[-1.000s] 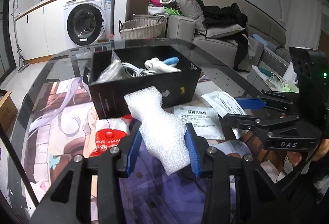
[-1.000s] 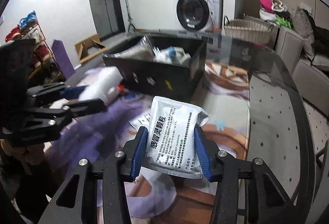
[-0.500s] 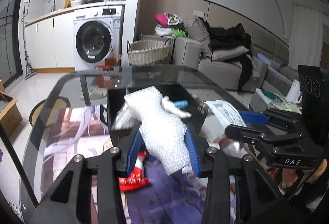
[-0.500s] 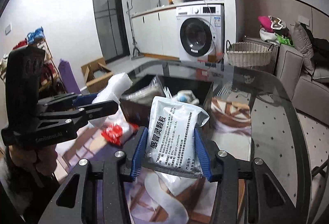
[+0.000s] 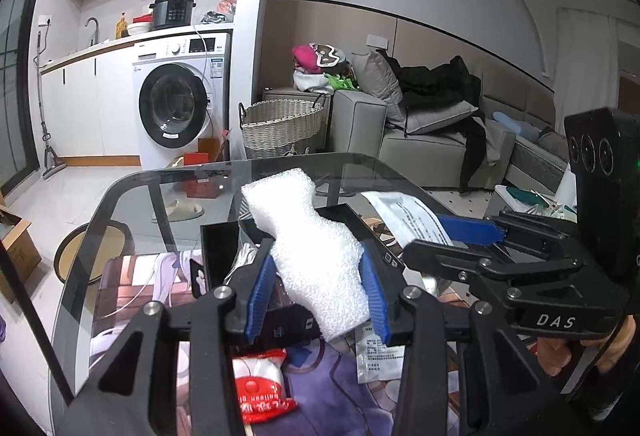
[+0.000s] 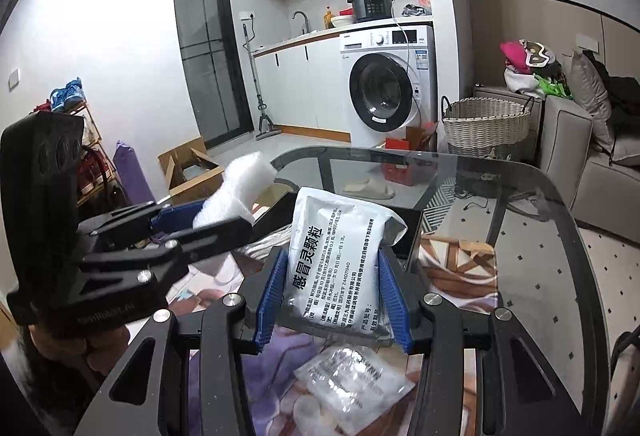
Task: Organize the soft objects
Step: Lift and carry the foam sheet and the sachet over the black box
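My left gripper [image 5: 316, 300] is shut on a white foam sheet [image 5: 308, 240] and holds it raised above the black box [image 5: 224, 256] on the glass table. My right gripper [image 6: 334, 296] is shut on a silver medicine pouch [image 6: 336, 268] printed with black characters, also raised, near the box's right side [image 6: 404, 232]. Each gripper shows in the other's view: the right one [image 5: 472, 232] with its pouch [image 5: 404, 215], and the left one [image 6: 172, 220] with the foam [image 6: 236, 191].
A red-and-white packet [image 5: 260, 388] and a white pouch [image 5: 376, 356] lie on the patterned mat below. Another clear pouch [image 6: 352, 384] lies under my right gripper. The glass table's edge [image 6: 560, 203] curves around; a wicker basket [image 5: 280, 131] and sofa [image 5: 424, 143] stand beyond.
Both grippers have lifted and tilted up with their loads; the box and the table have dropped lower in both views. Both holds are unchanged.
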